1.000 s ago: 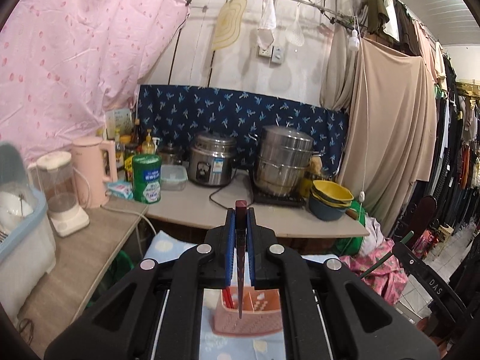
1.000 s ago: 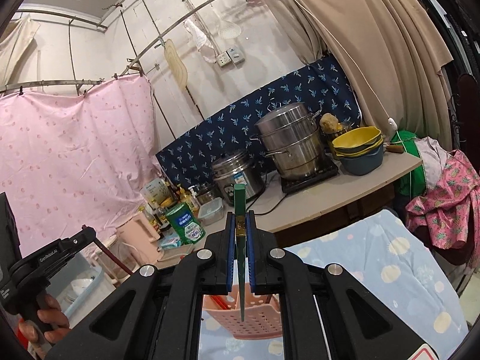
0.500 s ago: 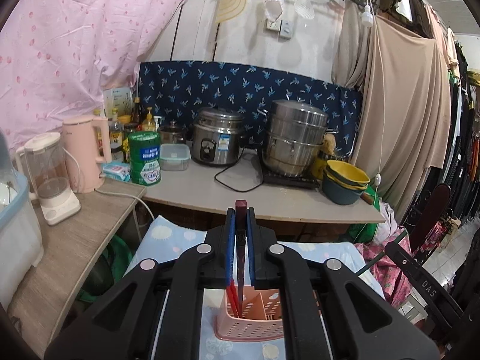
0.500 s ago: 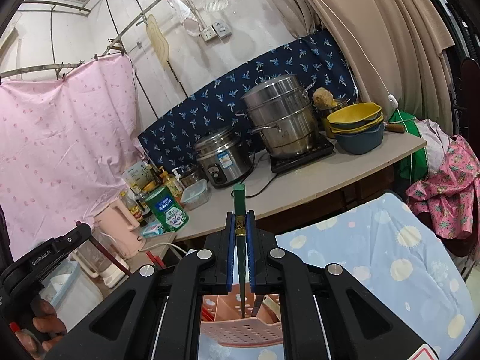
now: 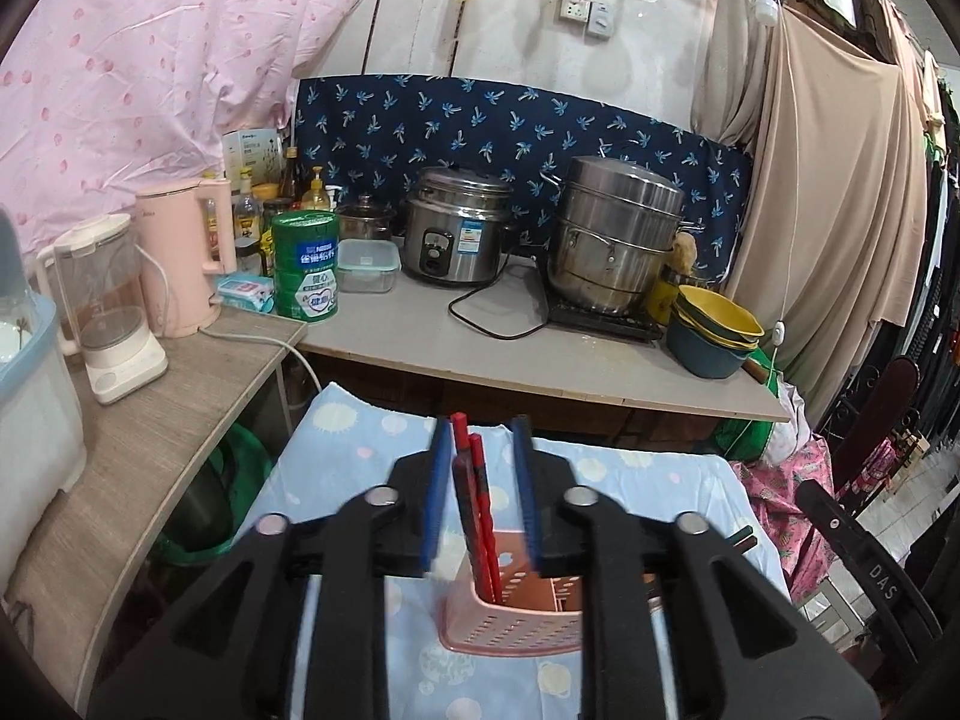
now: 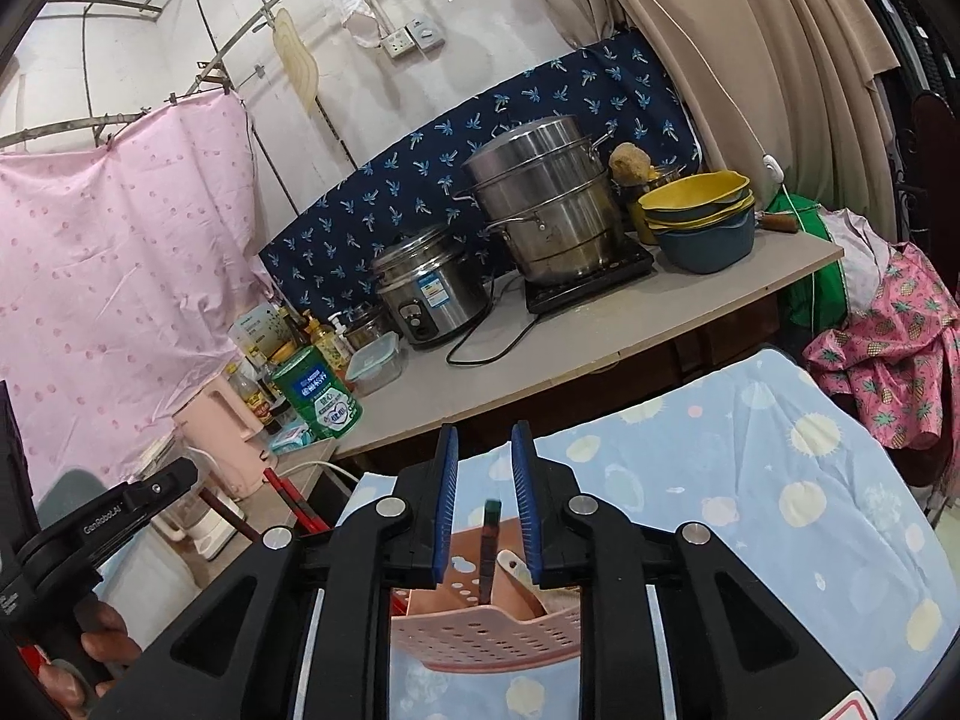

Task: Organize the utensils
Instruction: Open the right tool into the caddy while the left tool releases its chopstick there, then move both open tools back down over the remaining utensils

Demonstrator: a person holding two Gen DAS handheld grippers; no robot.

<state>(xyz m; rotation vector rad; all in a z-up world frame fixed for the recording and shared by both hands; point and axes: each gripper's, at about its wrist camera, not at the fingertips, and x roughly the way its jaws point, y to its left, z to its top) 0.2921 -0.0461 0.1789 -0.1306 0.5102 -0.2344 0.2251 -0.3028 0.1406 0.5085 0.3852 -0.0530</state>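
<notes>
Blue cloth with pale sun and planet prints (image 6: 750, 468) covers the near bench, and on it stands the pink perforated utensil holder (image 5: 516, 618), seen in both wrist views.

Between the blue pads of the left tongs (image 5: 480, 480) a pair of red chopsticks (image 5: 474, 510) is seen; the jaws have just been opening and the pads stand clear of the sticks, so the pair is released. The sticks lean slightly left, with their lower ends down inside the left compartment of the holder.

The right tongs (image 6: 483, 480) have likewise just been opening. A green-handled utensil (image 6: 491, 540) stands upright in the gap, untouched by either pad, its lower part inside the holder beside a pale spoon-like piece (image 6: 516, 567). What kind of utensil it is cannot be told, since its working end is hidden.

The chopsticks are judged light, stiff and smooth, so they are likely to slide or swivel if pinched near one end; a hold across both sticks on the upper part, above the rim, would be preferred. The green handle is narrow and is best taken flat between the pads, just below its top. The holder is thin plastic, probably light, and may tip if a utensil is dragged sideways.

Farther back, a second bench (image 5: 540, 372) carries a rice cooker (image 5: 456, 228), a steel steamer (image 5: 612, 240) and stacked bowls (image 5: 714, 330).
</notes>
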